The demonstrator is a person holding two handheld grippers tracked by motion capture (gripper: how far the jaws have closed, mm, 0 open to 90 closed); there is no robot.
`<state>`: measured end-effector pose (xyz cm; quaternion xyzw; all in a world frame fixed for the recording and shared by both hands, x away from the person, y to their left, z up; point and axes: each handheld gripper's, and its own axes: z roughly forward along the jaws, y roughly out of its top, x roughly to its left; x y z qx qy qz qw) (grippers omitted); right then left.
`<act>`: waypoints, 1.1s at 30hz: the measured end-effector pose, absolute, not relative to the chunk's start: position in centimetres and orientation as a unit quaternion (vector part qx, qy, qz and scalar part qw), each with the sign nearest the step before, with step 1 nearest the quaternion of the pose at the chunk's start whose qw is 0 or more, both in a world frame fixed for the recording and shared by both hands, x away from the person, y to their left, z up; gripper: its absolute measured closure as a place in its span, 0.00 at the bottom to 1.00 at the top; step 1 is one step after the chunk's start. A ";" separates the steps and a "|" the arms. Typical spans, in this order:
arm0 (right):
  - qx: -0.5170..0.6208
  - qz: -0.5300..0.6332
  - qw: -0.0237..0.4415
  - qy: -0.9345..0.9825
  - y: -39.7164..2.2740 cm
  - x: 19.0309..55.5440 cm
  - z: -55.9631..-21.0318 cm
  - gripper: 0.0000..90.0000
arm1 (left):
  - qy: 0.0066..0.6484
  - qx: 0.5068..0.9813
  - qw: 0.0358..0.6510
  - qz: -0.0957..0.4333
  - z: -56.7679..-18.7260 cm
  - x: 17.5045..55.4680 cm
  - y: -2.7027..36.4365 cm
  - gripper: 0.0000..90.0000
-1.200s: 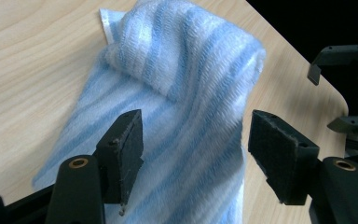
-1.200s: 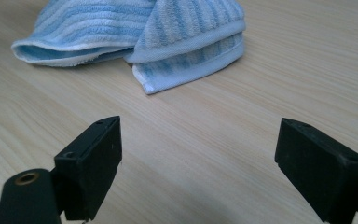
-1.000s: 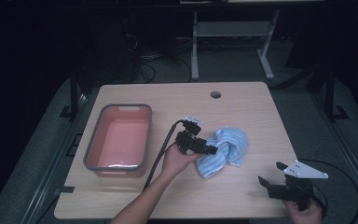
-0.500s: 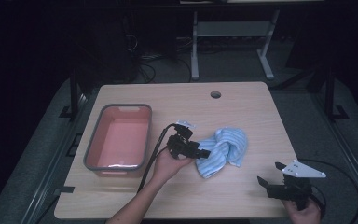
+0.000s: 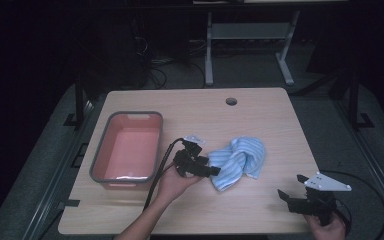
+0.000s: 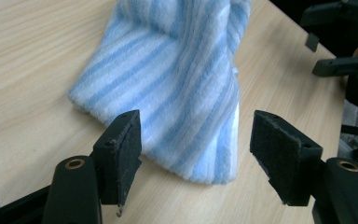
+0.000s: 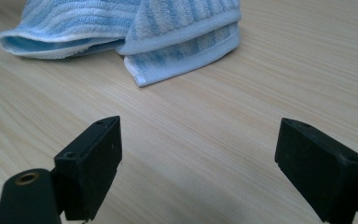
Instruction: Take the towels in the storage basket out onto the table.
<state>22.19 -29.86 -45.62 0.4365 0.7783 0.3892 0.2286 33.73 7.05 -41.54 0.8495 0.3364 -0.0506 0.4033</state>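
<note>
While the blue-striped towel (image 5: 240, 161) lies crumpled on the wooden table (image 5: 260, 120), right of the pink basin (image 5: 128, 148), the left gripper (image 5: 215, 171) sits at its near-left corner with jaws spread. In the left gripper view that towel corner reaches between the two pads without either pressing on it. The right gripper (image 5: 291, 189) rests near the table's front right edge, well apart from the towel, its jaws spread wide over bare wood
</note>
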 end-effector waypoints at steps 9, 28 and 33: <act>0.439 0.387 0.228 0.778 -29.9 22.1 -45.7 0.16 | 0.334 0.849 0.406 -0.049 -42.0 32.6 7.8 0.36; 0.432 0.387 0.230 0.782 -29.6 21.8 -45.6 0.16 | 0.338 0.846 0.409 -0.046 -43.3 28.8 9.6 0.32; 0.433 0.394 0.233 0.776 -29.8 21.3 -45.4 0.16 | 0.339 0.840 0.423 -0.034 -43.8 27.0 10.7 0.31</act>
